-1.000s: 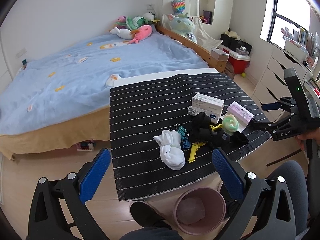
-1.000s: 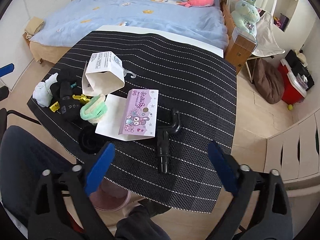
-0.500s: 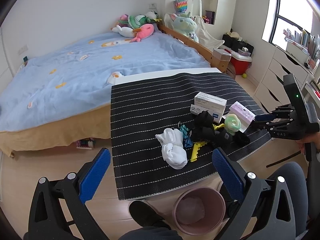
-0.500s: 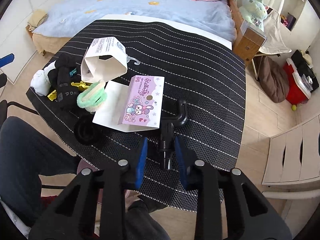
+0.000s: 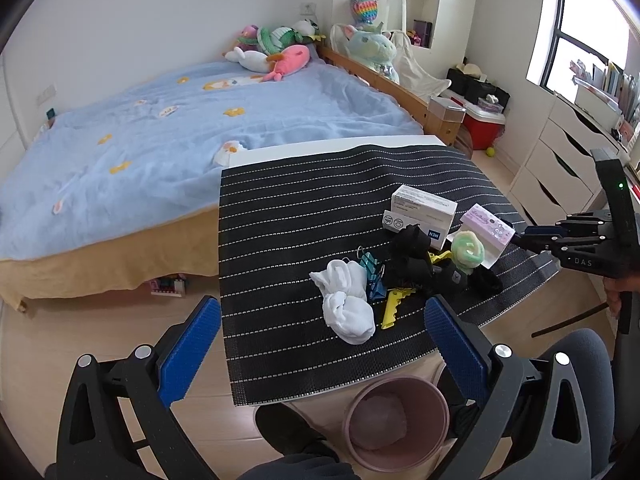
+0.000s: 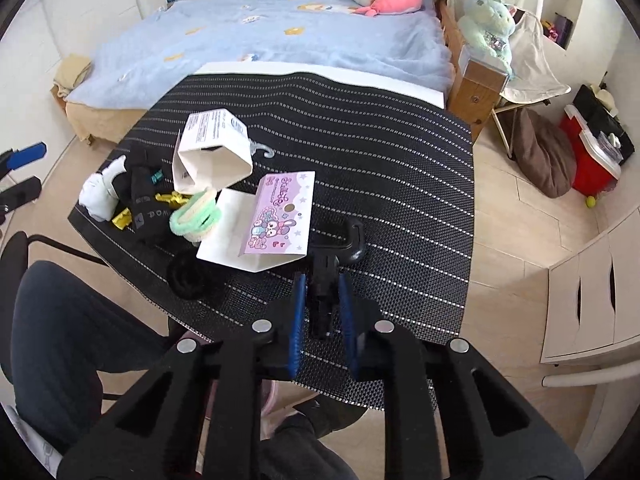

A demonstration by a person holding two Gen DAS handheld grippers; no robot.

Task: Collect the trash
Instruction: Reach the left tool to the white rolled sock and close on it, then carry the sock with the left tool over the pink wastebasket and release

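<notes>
My right gripper (image 6: 322, 300) is shut on a black plastic hook piece (image 6: 332, 252) lying on the striped black mat (image 6: 380, 152); it also shows at the right of the left wrist view (image 5: 520, 236). Beside it lie a purple cartoon card packet (image 6: 280, 216), an open white box (image 6: 212, 148), a green hair tie (image 6: 196, 216), black items (image 6: 148, 200), white socks (image 5: 348, 300), a yellow clip (image 5: 394, 304) and blue binder clips (image 5: 370, 276). My left gripper (image 5: 320, 344) is open and empty above the mat's near edge. A pink bin (image 5: 396, 420) stands below.
A bed with a blue cover (image 5: 180, 120) and plush toys lies behind the table. White drawers (image 5: 560, 160) stand at the right, a red cooler (image 6: 592, 160) and brown cushion (image 6: 544, 156) on the floor. The person's legs are near the bin.
My right gripper has moved forward and closed from wide open onto the black hook piece. The left gripper has stayed open, drifting slightly.
</notes>
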